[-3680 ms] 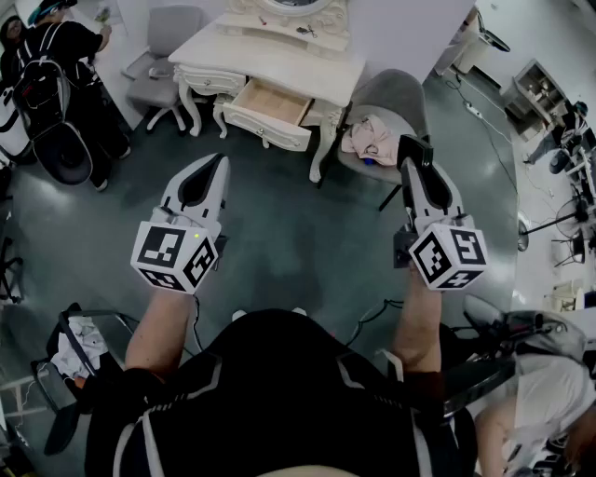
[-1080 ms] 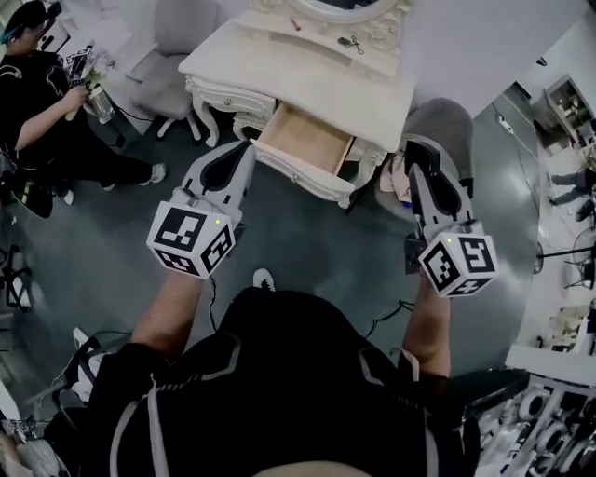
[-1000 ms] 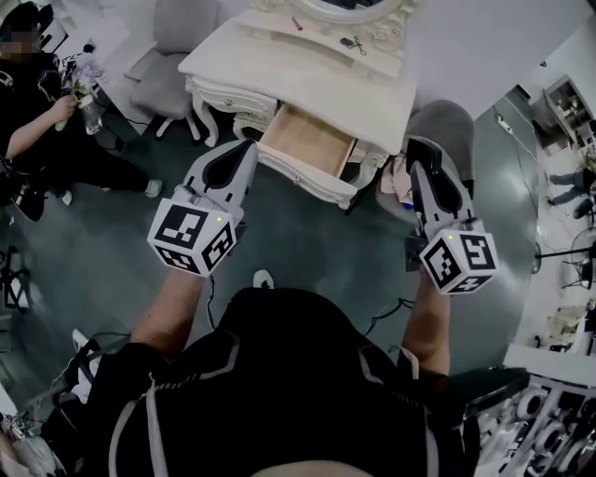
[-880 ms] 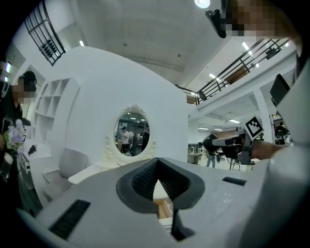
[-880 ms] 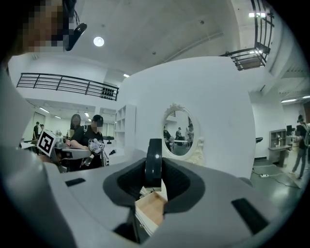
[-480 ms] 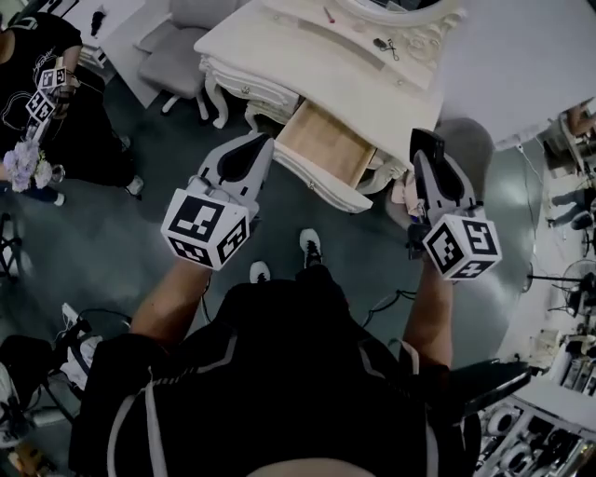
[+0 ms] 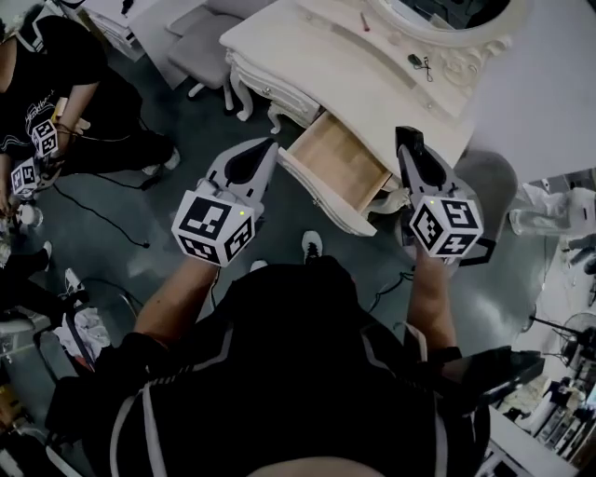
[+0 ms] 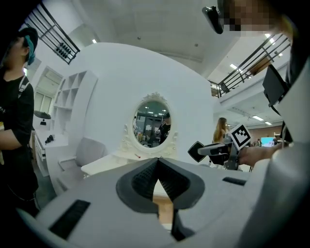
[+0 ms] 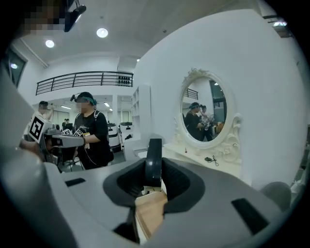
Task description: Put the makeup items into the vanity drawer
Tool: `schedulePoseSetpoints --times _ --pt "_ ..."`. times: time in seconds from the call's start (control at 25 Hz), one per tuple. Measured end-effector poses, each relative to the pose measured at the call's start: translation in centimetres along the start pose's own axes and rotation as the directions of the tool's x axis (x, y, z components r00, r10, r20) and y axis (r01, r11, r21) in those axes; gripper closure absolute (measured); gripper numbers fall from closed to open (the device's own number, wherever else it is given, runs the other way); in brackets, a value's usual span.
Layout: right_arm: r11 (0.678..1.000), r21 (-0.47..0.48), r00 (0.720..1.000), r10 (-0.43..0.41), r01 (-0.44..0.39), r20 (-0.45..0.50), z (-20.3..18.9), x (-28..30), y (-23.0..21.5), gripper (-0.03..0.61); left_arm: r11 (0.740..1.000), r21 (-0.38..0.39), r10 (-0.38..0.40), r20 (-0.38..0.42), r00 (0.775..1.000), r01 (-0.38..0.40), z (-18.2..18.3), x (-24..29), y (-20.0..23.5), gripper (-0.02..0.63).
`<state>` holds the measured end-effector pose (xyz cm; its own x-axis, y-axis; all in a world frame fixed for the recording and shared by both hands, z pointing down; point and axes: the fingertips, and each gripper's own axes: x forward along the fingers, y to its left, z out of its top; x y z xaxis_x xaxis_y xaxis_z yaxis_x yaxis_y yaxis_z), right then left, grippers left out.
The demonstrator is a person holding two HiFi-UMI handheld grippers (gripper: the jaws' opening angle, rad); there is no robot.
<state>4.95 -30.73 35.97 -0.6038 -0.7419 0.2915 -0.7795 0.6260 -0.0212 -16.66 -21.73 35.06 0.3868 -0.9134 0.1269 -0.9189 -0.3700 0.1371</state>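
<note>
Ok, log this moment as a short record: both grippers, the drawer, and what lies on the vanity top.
left gripper: jaws together, nothing between them
right gripper: shut on a dark flat item, held upright
drawer: pulled open, bare wood showing inside
vanity top: small red item and small dark tool, near the mirror
task state: held item not yet in the drawer

the mirror (image 7: 438, 11) runs off the top edge, the dark item (image 7: 419, 63) near it too small to tell.
</note>
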Motion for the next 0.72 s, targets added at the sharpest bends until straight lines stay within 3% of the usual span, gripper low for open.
schedulePoseSetpoints --times 0.36,0.6,0.72 --pt "0.990 0.009 0.977 0.143 -0.144 -0.160 -8.0 8.7 -2.3 0.479 0.993 -0.009 0.117 -0.056 0.992 -0.118 -2.8 3.7 1.2 0.611" --pt "0.980 0.043 0.946 0.200 -0.196 -0.257 -14.1 13.8 -2.8 0.479 0.983 0.000 0.182 -0.097 0.978 -0.183 -5.2 4.8 2.2 0.611" --pt "0.978 0.052 0.931 0.207 -0.201 -0.300 -16.9 16.3 -2.9 0.479 0.975 -0.031 0.215 -0.109 0.971 -0.219 -5.9 5.3 2.9 0.611"
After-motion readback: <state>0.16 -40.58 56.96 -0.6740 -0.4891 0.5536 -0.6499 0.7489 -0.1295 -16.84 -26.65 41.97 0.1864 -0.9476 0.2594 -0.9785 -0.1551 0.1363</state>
